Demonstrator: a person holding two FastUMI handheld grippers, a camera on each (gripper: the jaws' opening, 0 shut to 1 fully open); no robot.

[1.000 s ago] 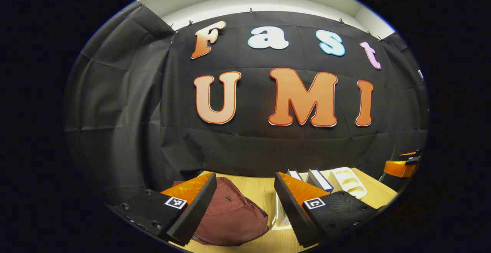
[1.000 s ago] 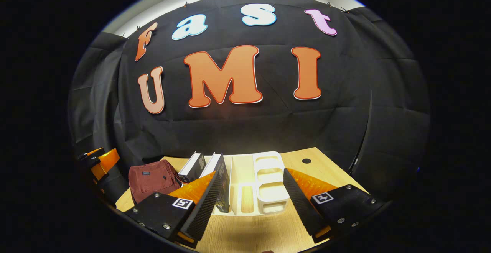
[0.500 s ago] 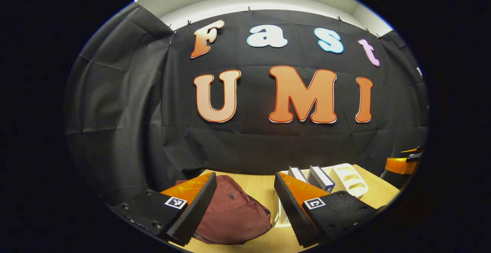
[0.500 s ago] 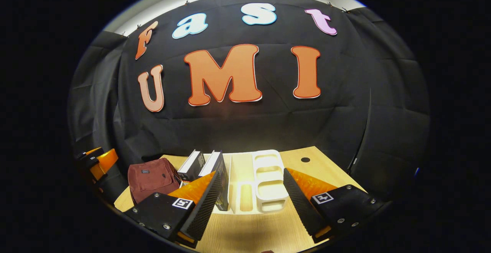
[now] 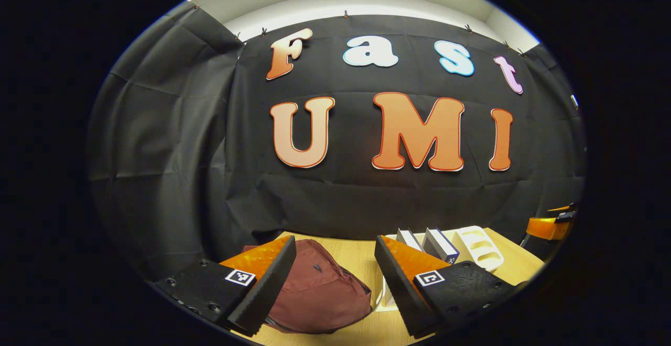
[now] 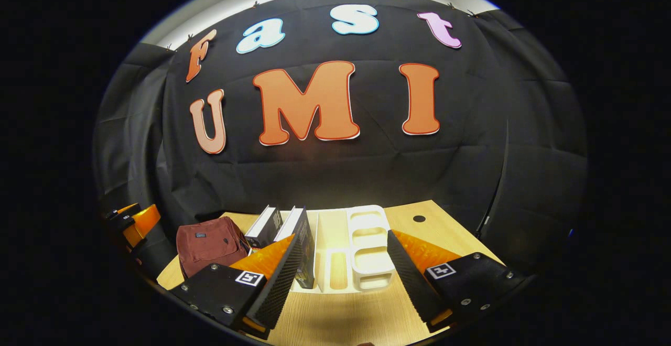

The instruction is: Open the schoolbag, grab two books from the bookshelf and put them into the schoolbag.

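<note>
- Schoolbag [image 5: 314,296] sits zipped on the counter [image 6: 341,317], your left tool [image 5: 335,283] wide open, empty, lined up for it.
- Right tool [image 6: 341,278], also agape and empty, faces the 2 books [image 6: 293,230] leaning in the bookshelf [image 6: 361,251].

A dark maroon schoolbag [image 6: 209,244] and a cream-white bookshelf [image 6: 361,249] holding two dark-covered, white-edged books [image 6: 285,228] sit on the pale wood-grain table [image 6: 341,317].

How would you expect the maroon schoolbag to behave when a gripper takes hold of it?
The schoolbag looks like soft, creased fabric slumped on the table, so it will probably sag and fold rather than hold shape. It seems slack, so likely light.
</note>
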